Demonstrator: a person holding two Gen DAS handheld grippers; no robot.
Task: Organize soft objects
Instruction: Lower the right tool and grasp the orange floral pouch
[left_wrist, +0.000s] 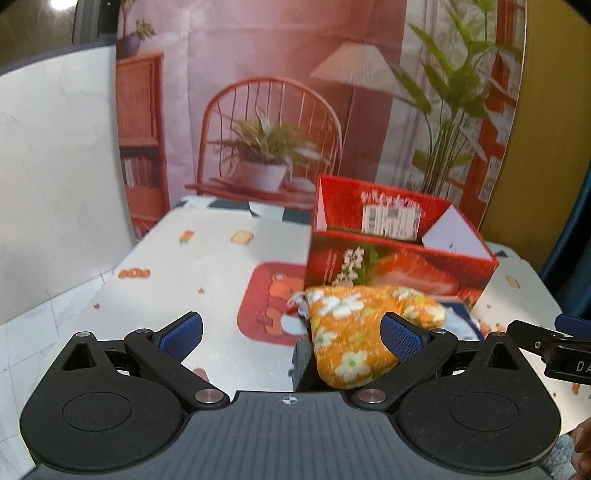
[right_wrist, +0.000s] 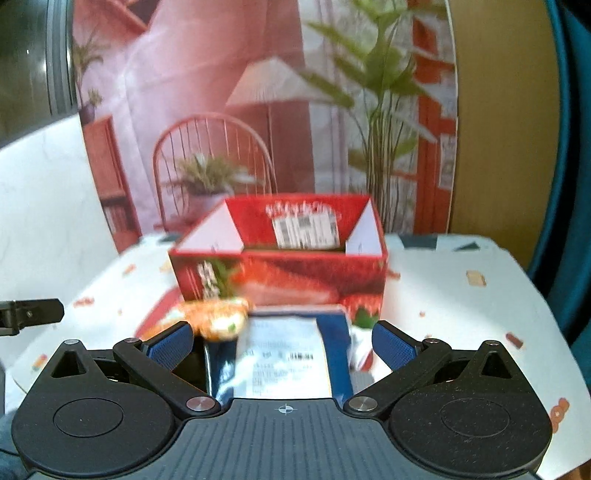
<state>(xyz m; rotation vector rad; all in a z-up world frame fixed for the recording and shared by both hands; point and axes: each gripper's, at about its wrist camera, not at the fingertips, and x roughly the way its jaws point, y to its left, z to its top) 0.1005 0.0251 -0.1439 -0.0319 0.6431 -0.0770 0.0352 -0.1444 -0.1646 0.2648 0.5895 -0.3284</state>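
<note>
- The left gripper (left_wrist: 291, 334) has its two blue-padded fingers (left_wrist: 181, 334) spread wide apart; nothing is clamped between them.
- An orange floral pouch (left_wrist: 351, 332) sits in the right half of that gap. The right-hand pad overlaps its right side in the left wrist view, but whether pad and fabric actually touch cannot be told. The left-hand pad is well clear of it.
- The pouch looks blurred, and whether it rests on the table or hangs above it cannot be told. A dark object (left_wrist: 303, 363) shows just under its lower left edge, too hidden to name.
- The right gripper (right_wrist: 282, 345) also has its fingers (right_wrist: 395, 349) wide apart, closed on nothing.
- Between them, near the gripper body, lies a blue packet (right_wrist: 284, 363) with a white printed label facing up. It fills most of the gap, and neither pad is seen touching it.
- In the right wrist view the orange floral pouch (right_wrist: 219, 319) lies just beyond the left-hand pad, beside the blue packet's far left corner.
- A red open-topped box (left_wrist: 399, 254) printed with strawberries stands on the table (left_wrist: 207, 258) just behind both soft things, towards the table's far edge, with a white barcode label on its inner back wall.
- The table carries a pale cloth with small printed motifs and a red patch.
- Count: one pouch, one packet, one box, two grippers.
- The tip of the right gripper shows at the right edge of the left wrist view.
</note>
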